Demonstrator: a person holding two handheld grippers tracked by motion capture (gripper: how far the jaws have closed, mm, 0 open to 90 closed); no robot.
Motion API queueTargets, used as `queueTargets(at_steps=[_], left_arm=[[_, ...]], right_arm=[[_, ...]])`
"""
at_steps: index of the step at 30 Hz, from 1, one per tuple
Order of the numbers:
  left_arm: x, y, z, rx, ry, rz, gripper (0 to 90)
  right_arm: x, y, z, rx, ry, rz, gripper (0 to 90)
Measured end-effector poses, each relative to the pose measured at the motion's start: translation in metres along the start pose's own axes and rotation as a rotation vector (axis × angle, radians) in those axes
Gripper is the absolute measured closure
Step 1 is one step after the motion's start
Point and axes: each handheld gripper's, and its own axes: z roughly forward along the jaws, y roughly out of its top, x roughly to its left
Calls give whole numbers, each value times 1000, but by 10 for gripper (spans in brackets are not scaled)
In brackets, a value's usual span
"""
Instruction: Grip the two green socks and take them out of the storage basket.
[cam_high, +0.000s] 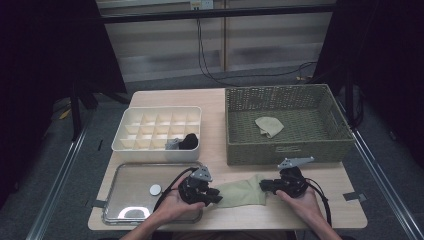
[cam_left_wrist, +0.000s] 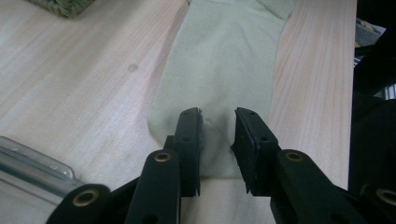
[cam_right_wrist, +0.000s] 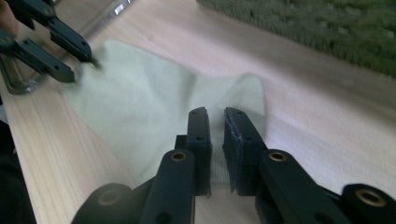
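Two grippers work on one pale green sock (cam_high: 242, 192) that lies flat on the wooden table (cam_high: 220, 100), near the front edge. The left gripper (cam_left_wrist: 218, 135) stands over one end with a gap between its jaws, so it is let go. The right gripper (cam_right_wrist: 216, 140) sits at the other end with its jaws close together; I think they pinch the cloth, but the view is blurry. To fold it well, keep one end down and lift the other over slowly. A wicker basket (cam_high: 285, 150) with another sock, a white divider box (cam_high: 150, 150) and a metal tray (cam_high: 125, 175) sit nearby. Dark curtains hang around.
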Motion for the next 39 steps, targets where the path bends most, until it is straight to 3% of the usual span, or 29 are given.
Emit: queueTargets(at_steps=[2, 3, 4, 5, 9, 10, 14, 21, 25, 29, 31, 34, 35, 39], left_arm=[[1, 1, -2, 8, -1, 2, 706], [1, 0, -1, -28, -13, -11, 706], [1, 1, -4, -5, -4, 6, 709], [1, 1, -5, -20, -11, 5, 716], [2, 1, -4, -20, -40, 1, 736], [1, 0, -3, -20, -22, -3, 741], [3, 0, -1, 23, -28, 6, 753], [2, -2, 2, -2, -31, -5, 745], [2, -2, 2, -4, -29, -11, 735], [3, 0, 1, 4, -46, -27, 680], [2, 2, 1, 6, -40, -13, 676], [-1, 9, 0, -13, -36, -3, 677], [-2, 10, 2, -44, -46, -13, 684], [-7, 20, 9, -50, -61, 8, 723]], right_arm=[[0, 5, -2, -31, 2, 1, 782], [-1, 7, -2, -47, -1, 0, 778], [-1, 9, -2, -48, 1, -1, 774], [-2, 10, -2, -52, -3, 1, 766], [-8, 15, 2, -43, -18, 5, 729], [-9, 17, 3, -38, -22, 3, 708], [-17, 22, 9, -29, -19, 13, 661], [-21, 26, 19, -7, 0, 12, 661], [-20, 25, 23, 16, 14, 16, 699], [-20, 24, 25, 27, 30, 20, 832], [-21, 24, 25, 25, 32, 28, 868], [-20, 26, 20, -11, 39, 31, 880], [-20, 27, 18, -21, 40, 29, 882], [-19, 29, 13, -54, 46, 33, 884]])
